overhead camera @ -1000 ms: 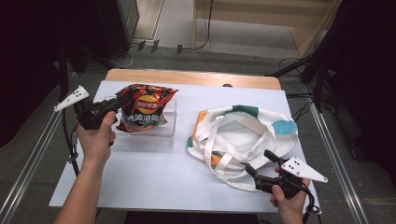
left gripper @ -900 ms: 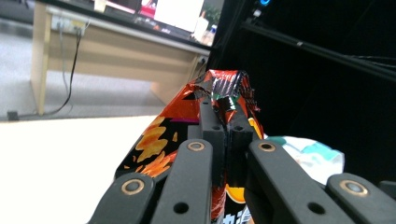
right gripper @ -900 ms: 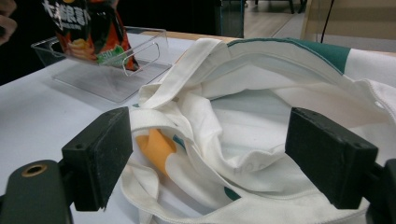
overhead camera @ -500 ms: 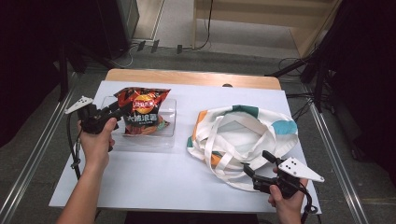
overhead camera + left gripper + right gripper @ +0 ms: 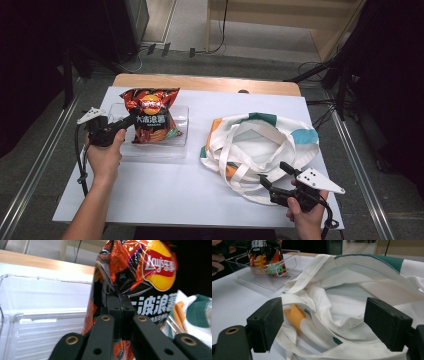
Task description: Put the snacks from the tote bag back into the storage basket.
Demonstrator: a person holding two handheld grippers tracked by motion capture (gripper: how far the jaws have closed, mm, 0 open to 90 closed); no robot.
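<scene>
A white table (image 5: 165, 185) with a pale wooden strip along its far edge carries three things, and the clear plastic bin (image 5: 177, 131) serves as the landmark. The bin is a shallow, rectangular, hard-walled tray with glossy ribbed sides, sitting on the person's left half of the table.

A chip bag (image 5: 150, 120) stands upright in the bin — crinkled, shiny foil in red, orange and black, with a round yellow logo near its top. The left gripper (image 5: 129, 120) comes in from the bin's left side, and in the left gripper view its two black jaws are clamped together on the foil edge of the bag (image 5: 140, 277), the pads pressed flat with the film pinched between them. The left hand (image 5: 104, 152) wraps the handle just outside the bin's left wall.

To the right of the bin, near but apart from it, lies a tote (image 5: 260, 145) — soft cream canvas, slumped and rumpled, with teal and orange patches and long flat straps looping over its open mouth.

The right gripper (image 5: 274, 175) sits at the tote's near edge, farthest from the bin, held by the right hand (image 5: 305, 215). In the right gripper view its blocky black jaws stand wide apart, gripping nothing, with the folded canvas (image 5: 332, 302) between and beyond them.
</scene>
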